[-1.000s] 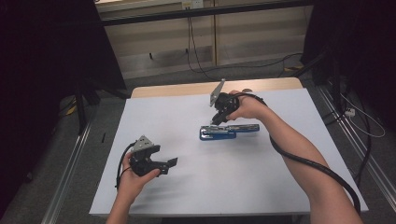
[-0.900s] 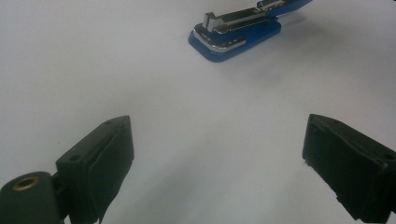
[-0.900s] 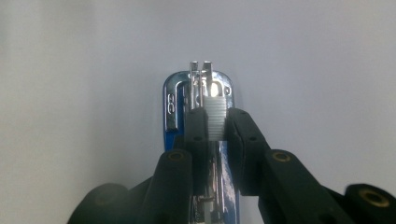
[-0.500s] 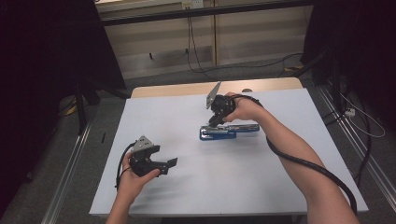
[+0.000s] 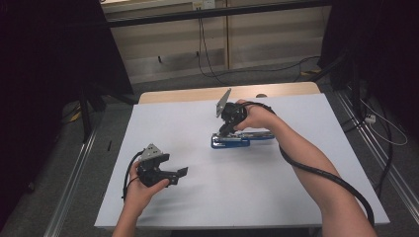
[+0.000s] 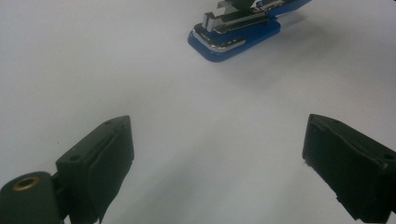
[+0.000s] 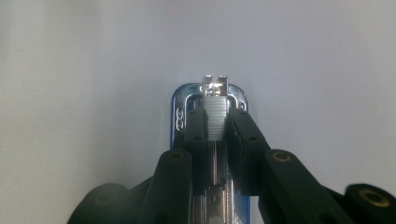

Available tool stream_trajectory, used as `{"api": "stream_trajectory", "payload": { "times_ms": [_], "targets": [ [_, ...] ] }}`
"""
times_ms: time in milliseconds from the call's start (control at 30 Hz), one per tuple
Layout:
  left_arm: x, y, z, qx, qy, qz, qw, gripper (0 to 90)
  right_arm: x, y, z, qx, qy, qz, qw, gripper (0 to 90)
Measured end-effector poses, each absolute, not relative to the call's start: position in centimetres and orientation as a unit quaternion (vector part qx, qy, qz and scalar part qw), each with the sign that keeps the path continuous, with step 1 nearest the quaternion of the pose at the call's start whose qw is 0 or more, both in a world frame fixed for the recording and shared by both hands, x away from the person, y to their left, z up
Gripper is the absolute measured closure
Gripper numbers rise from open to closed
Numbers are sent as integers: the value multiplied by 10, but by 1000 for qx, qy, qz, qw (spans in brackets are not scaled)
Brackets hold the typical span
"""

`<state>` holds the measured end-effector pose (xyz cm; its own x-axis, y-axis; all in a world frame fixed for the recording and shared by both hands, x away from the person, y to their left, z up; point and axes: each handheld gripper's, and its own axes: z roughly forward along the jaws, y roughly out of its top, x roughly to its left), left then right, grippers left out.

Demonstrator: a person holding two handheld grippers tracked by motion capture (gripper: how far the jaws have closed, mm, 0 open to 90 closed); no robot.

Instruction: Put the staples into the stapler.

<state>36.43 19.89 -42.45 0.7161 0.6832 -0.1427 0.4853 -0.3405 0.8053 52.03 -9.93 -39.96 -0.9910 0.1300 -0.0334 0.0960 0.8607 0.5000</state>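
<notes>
Your right gripper [image 5: 223, 132] squeezes the hard, slippery metal stapler [image 7: 212, 109] (hold its middle); left gripper [image 5: 179, 174], at seven o'clock, stays open.

Your high view looks forward and down from above your side of the white table [image 5: 296, 197], taking in its whole top. Your left gripper view rides low, looking across the tabletop toward the blue stapler [image 6: 233, 39] some way ahead. Your right gripper view sits close above that stapler, looking along its length. All three views share it.
</notes>
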Motion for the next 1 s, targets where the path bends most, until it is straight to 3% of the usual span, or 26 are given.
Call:
{"api": "stream_trajectory", "payload": {
  "times_ms": [1000],
  "targets": [
    [365, 200, -425, 812, 360, 110, 446, 90, 522, -96, -407, 64, 964, 257, 24, 790]
  ]
}}
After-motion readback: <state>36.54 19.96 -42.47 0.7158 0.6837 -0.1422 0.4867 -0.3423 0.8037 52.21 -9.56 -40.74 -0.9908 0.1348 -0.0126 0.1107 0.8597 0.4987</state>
